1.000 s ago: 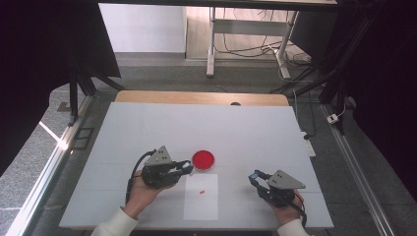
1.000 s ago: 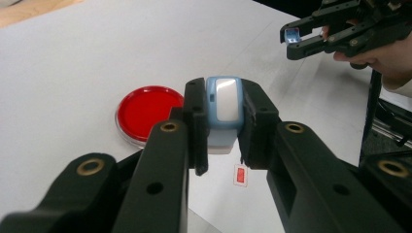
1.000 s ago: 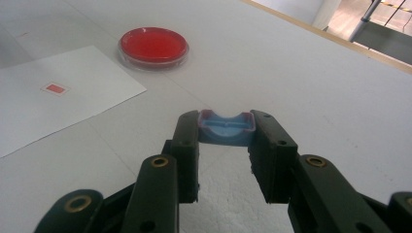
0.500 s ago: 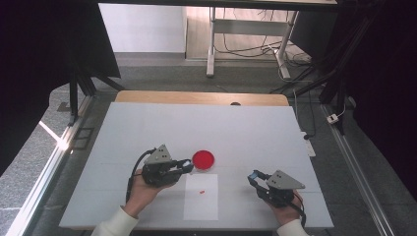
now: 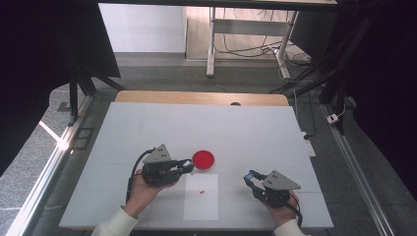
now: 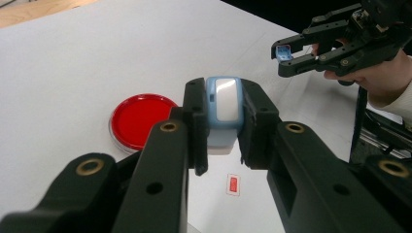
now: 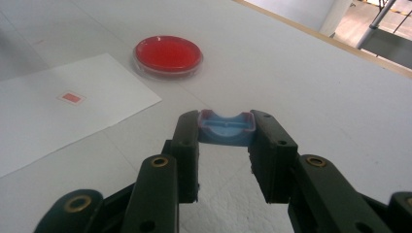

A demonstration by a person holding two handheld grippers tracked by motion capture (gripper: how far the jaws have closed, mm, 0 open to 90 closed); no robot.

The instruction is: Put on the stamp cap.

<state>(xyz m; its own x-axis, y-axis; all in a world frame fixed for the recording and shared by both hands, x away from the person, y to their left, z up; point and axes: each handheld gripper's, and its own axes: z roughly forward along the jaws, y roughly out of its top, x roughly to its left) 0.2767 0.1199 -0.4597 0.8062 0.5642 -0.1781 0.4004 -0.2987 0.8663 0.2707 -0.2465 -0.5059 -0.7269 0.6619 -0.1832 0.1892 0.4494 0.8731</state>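
Two grippers are clamping parts above the table [image 5: 147, 128]: the left gripper [image 6: 222, 121] is gripping a blue-and-white block [image 6: 223, 109] beside the red dish [image 5: 203, 159]; the right gripper [image 7: 226, 128] is pinching a blue cap [image 7: 226, 127] at near right.

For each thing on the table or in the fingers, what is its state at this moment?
Left gripper: shut on the blue and white case.
Blue and white case: held upright, above the table.
Right gripper: shut on the blue cap.
Blue cap: held, hollow side showing.
Red dish: flat on the table, untouched.
White sheet: lies flat, small red mark on it.
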